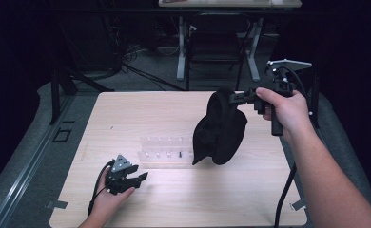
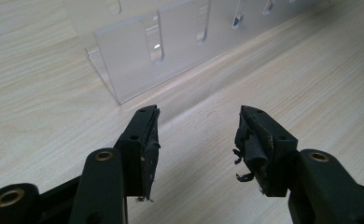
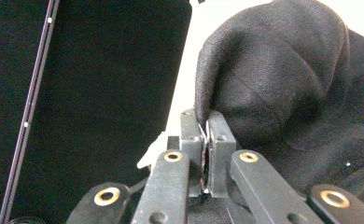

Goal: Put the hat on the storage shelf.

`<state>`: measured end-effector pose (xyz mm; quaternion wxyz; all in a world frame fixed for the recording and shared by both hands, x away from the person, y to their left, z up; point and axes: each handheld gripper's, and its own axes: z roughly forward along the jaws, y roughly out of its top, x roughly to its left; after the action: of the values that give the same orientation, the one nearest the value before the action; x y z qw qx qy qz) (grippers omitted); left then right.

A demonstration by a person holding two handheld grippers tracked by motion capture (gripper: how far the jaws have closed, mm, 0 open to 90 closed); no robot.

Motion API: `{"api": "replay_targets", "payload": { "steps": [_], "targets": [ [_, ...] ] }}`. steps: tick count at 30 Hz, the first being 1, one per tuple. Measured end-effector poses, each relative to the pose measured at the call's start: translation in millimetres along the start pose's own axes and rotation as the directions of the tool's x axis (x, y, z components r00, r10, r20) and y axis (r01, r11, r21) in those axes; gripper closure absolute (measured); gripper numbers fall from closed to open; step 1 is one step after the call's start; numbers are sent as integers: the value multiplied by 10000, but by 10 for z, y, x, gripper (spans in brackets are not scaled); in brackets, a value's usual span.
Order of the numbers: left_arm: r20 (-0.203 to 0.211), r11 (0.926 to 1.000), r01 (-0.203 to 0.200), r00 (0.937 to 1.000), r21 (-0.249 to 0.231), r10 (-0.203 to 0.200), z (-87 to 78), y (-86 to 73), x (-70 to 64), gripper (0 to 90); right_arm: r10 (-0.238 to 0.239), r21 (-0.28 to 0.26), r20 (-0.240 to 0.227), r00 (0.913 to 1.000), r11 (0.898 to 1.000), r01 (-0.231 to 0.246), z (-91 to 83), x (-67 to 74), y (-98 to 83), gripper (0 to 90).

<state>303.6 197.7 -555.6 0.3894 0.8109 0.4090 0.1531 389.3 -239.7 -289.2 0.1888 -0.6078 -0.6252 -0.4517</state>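
Here there are two grippers, one black cloth item and one clear rack on a single wooden table (image 1: 126, 118). The right gripper (image 1: 231, 97) is raised over the right half of the table, and its jaws are pressed tight on a fold of the black cloth item (image 1: 220, 128) — the right gripper view shows the pads (image 3: 217, 140) pinching the fabric edge with no gap left between them. The cloth item (image 3: 283, 79) hangs in a bunched lump below that pinch, clear of the table, with its lowest corner dangling just above the right end of the clear rack (image 1: 167, 152). What kind of garment or bag it is cannot be told (it is a dark mass with folds and nothing more).

The left gripper (image 1: 137, 176) rests low at the near left of the table in the person's left hand (image 1: 112, 194), its jaws standing wide apart with nothing between them. The left gripper view shows frayed black padding on both pads (image 2: 148, 149) and bare wood between them.

The rack (image 2: 143, 56) lies just beyond those jaws, near the table's middle. It carries two rows of slots; the high view shows about four in each row, though the cloth hides the right end — so the count is unsure. The room beyond the table is dark and hard to read.
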Motion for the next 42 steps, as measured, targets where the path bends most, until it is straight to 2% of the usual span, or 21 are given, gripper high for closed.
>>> {"api": "replay_targets", "payload": {
  "steps": [4,5,9,29,36,37,42],
  "targets": [
    [86,9999,2,10000,159,-4,-6,3,1,486,33,-112,-18,10000,9999,-33,67,-7,38,879],
    [104,10000,-8,9999,25,7,2,-1,-9,486,39,-120,-65,10000,9999,-40,95,-10,60,880],
    [124,9998,-112,9999,145,110,-9,8,-19,485,91,-227,-46,9999,9997,-92,170,-7,95,880],
    [142,9999,-131,9998,-27,131,-5,12,-40,485,230,-587,-193,9995,9980,-241,426,41,214,880],
    [138,9998,-84,9999,-167,86,-12,21,-51,487,198,-476,-76,9998,9987,-202,504,46,208,880],
    [140,9998,-211,9997,-36,212,-24,33,-49,486,186,-407,-18,9998,9990,-187,535,45,205,880],
    [146,9995,-232,9996,-223,235,-32,61,-80,486,13,-302,-157,9999,9995,-18,584,90,183,879]
  ]
}}
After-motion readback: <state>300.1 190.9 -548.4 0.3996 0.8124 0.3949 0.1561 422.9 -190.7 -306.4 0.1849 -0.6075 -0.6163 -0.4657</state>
